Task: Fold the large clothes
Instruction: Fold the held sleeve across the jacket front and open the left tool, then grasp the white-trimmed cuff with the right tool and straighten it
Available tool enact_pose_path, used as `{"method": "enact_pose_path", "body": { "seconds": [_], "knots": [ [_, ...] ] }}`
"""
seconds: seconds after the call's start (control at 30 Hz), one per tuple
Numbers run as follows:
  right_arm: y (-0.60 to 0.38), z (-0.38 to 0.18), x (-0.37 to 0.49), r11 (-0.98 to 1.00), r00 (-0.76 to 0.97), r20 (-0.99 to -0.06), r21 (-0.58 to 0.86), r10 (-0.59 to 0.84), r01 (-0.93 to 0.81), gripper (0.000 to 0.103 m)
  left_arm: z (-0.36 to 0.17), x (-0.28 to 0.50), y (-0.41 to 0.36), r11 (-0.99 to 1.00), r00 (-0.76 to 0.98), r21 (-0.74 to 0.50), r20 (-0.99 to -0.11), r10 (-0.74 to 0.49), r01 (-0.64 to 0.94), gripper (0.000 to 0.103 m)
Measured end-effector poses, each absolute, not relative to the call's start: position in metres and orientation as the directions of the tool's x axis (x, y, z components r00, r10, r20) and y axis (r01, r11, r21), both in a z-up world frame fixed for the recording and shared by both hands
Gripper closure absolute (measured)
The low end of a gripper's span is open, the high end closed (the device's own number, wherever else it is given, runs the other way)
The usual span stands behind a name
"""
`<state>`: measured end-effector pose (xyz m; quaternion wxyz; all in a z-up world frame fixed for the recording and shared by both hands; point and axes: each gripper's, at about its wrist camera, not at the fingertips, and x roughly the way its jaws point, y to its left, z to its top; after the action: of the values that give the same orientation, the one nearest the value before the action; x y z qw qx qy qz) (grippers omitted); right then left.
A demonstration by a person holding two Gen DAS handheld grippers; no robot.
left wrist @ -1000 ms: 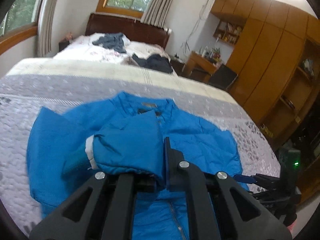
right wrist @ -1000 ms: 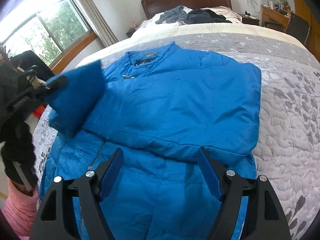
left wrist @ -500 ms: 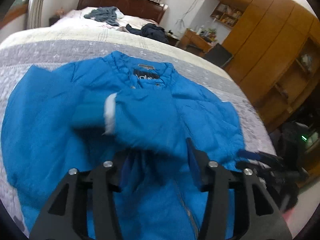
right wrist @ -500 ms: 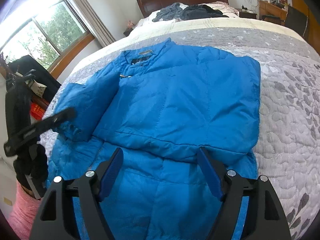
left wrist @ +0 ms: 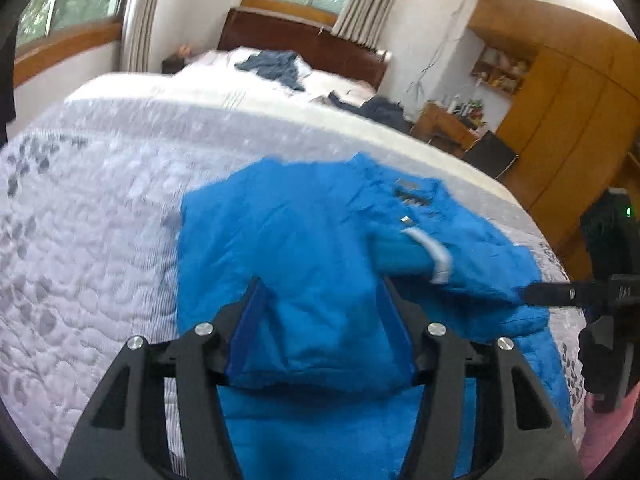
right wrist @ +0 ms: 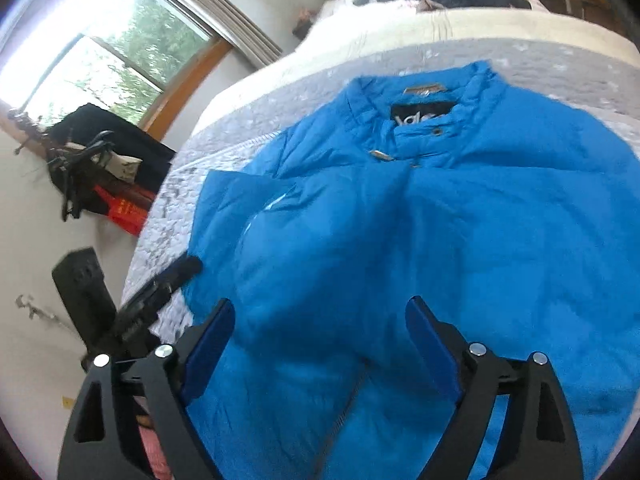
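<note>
The blue jacket [right wrist: 460, 216] lies front up on the bed [left wrist: 92, 216], collar [right wrist: 424, 116] toward the headboard [left wrist: 304, 40], both sleeves crossed over the chest and the lower half hanging toward the foot edge. The left gripper [left wrist: 320, 328] is spread wide with nothing in it, low over the folded sleeve [left wrist: 320, 280]; the right gripper [right wrist: 320, 344] is also released, above the zip [right wrist: 348, 404]. The puffy fill looks springy, so the sleeves may well creep open once nothing weighs on them, and the slick shell could slide on the quilt if the hem is pulled up from one corner only, skewing the fold. A pinch that catches only the top layer would lift the front and leave the back behind. The quilt is pale grey with a stitched pattern; dark clothes [left wrist: 276, 64] lie heaped near the pillows. Beyond are windows [right wrist: 120, 40] with curtains, wooden cupboards [left wrist: 568, 112], a cluttered desk [left wrist: 452, 120] and a chair
</note>
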<state>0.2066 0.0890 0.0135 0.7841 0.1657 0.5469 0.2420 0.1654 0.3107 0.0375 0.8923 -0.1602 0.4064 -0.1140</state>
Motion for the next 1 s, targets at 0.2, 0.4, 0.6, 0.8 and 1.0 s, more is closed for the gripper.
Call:
{"method": "enact_pose_path", "body": {
  "seconds": [0.2, 0.4, 0.6, 0.8, 1.0],
  "knots": [
    [0.105, -0.02, 0.234, 0.825, 0.219, -0.795, 0.55, 0.565, -0.13, 0.043, 0.036, 0.167, 0.316, 0.917, 0.639, -0.392, -0.688, -0.345, 0.073, 0.046],
    [0.081, 0.008, 0.223, 0.831, 0.284, -0.781, 0.53, 0.557, -0.171, 0.074, 0.054, 0.16, 0.322, 0.897, 0.653, -0.433, -0.656, -0.378, 0.085, 0.046],
    [0.036, 0.012, 0.219, 0.84, 0.33, -0.778, 0.531, 0.535, -0.113, 0.073, 0.062, 0.171, 0.29, 0.878, 0.623, -0.45, -0.644, -0.445, 0.162, 0.046],
    [0.019, -0.022, 0.222, 0.834, 0.293, -0.789, 0.548, 0.54, -0.062, 0.055, 0.024, 0.196, 0.272, 0.885, 0.551, -0.445, -0.708, -0.443, 0.139, 0.046],
    [0.022, 0.029, 0.202, 0.949, 0.45, -0.837, 0.297, 0.312, -0.105, 0.032, 0.035, 0.188, 0.276, 0.883, 0.567, -0.447, -0.694, -0.445, 0.145, 0.044]
  ]
}}
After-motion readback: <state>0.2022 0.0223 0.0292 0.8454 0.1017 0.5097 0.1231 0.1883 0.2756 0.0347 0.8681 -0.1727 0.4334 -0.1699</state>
